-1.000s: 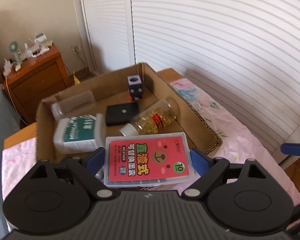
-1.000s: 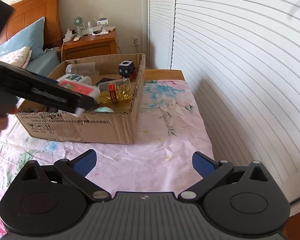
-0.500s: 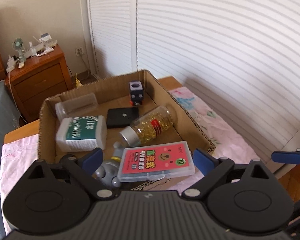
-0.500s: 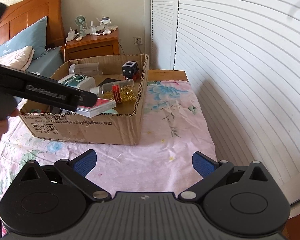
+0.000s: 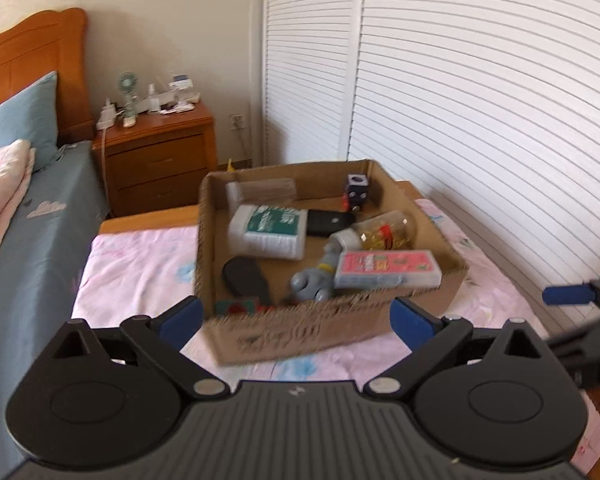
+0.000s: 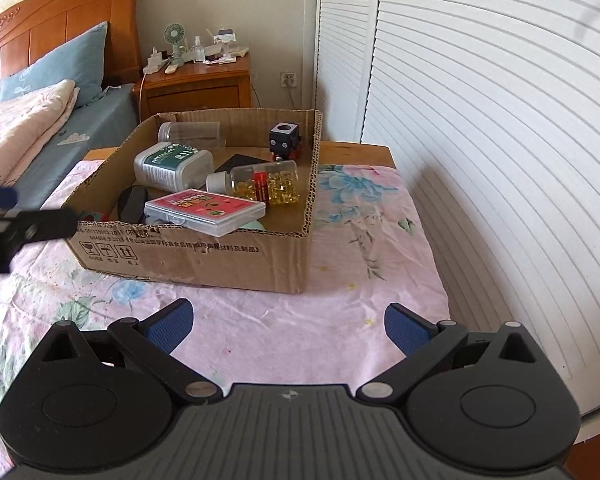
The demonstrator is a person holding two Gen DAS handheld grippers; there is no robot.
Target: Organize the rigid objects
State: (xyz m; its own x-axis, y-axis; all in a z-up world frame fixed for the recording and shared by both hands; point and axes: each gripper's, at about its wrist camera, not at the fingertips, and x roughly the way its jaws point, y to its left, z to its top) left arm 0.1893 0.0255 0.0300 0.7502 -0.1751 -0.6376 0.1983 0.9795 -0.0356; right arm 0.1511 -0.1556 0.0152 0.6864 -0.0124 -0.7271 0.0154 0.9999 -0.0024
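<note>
A cardboard box [image 5: 300, 328] [image 6: 196, 256] stands on the pink floral sheet. Inside lie a flat clear case with a red label [image 5: 386, 269] [image 6: 206, 209], a bottle of yellow capsules [image 5: 374, 236] [image 6: 264, 182], a white and green bottle [image 5: 270, 230] [image 6: 174, 165], a clear jar [image 6: 190, 132], a black cube toy [image 5: 357, 192] [image 6: 285, 140], a grey toy [image 5: 314, 282] and a black oval object [image 5: 246, 282]. My left gripper [image 5: 296, 318] is open and empty, in front of the box. My right gripper [image 6: 288, 326] is open and empty over the sheet.
White louvred doors [image 6: 480, 120] run along the right. A wooden nightstand [image 6: 198, 84] with a small fan stands behind the box. A bed with a blue sheet and pillows [image 5: 24, 208] lies to the left. The left gripper's arm [image 6: 24, 224] shows left of the box.
My left gripper let go of the red-labelled case, which now lies in the box on the other items. The left gripper drew back out of the box. The right gripper barely moved.
</note>
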